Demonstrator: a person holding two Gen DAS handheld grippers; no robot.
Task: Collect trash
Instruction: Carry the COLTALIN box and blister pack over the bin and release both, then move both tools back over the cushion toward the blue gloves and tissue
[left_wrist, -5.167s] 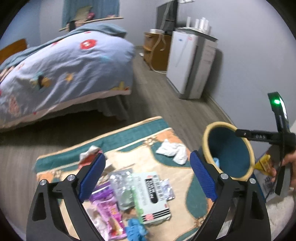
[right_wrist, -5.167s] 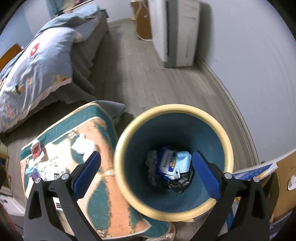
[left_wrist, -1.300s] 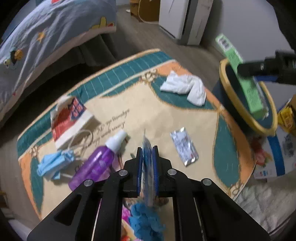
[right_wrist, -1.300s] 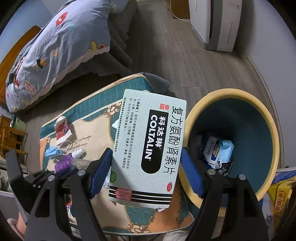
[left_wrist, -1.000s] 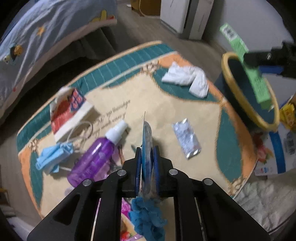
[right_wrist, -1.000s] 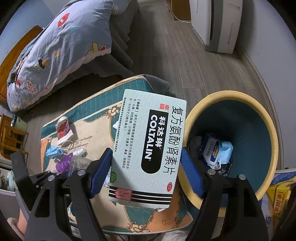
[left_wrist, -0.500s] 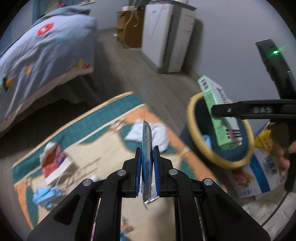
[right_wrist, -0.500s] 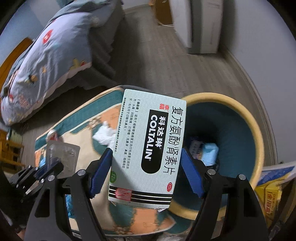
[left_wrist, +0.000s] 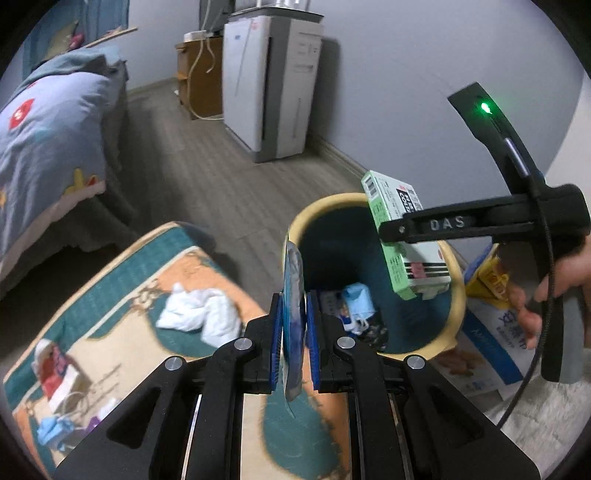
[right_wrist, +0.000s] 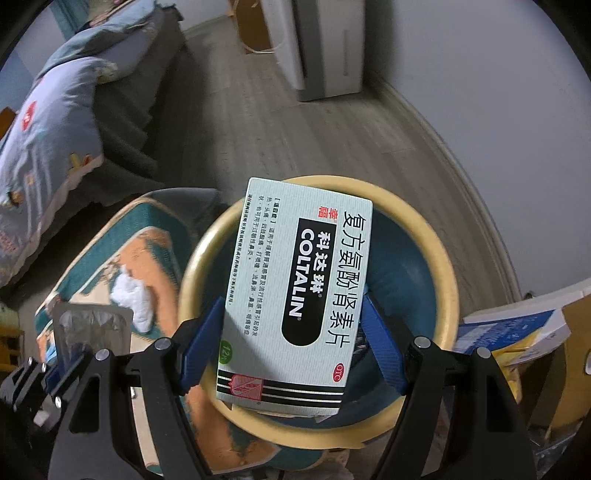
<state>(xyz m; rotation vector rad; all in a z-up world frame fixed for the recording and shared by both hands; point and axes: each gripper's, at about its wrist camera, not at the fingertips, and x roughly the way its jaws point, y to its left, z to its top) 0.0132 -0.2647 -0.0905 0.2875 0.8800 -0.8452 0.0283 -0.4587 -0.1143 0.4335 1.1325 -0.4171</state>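
My left gripper (left_wrist: 293, 321) is shut on a thin silver blister pack (left_wrist: 293, 273) that stands on edge between its blue pads, just before the near rim of the bin (left_wrist: 295, 229). The bin is teal inside with a yellow rim (right_wrist: 443, 280) and holds wrappers and a blue mask (left_wrist: 354, 299). My right gripper (right_wrist: 291, 332) is shut on a pale green medicine box (right_wrist: 295, 291), held flat over the bin's mouth. From the left wrist the box (left_wrist: 402, 254) hangs tilted above the bin in the right gripper (left_wrist: 424, 225). From the right wrist the blister pack (right_wrist: 92, 325) shows at lower left.
A patterned mat (left_wrist: 122, 266) left of the bin carries a crumpled white tissue (left_wrist: 199, 314), a red-white packet (left_wrist: 51, 369) and a blue mask (left_wrist: 51, 432). A bed (left_wrist: 44, 140), a white appliance (left_wrist: 273, 85) and cardboard boxes (left_wrist: 491, 332) surround the spot. A hand (left_wrist: 554, 284) grips the right tool.
Both grippers have swung from over the mat to the bin. The blister pack now stands at the bin's rim, and the medicine box has come over the opening.
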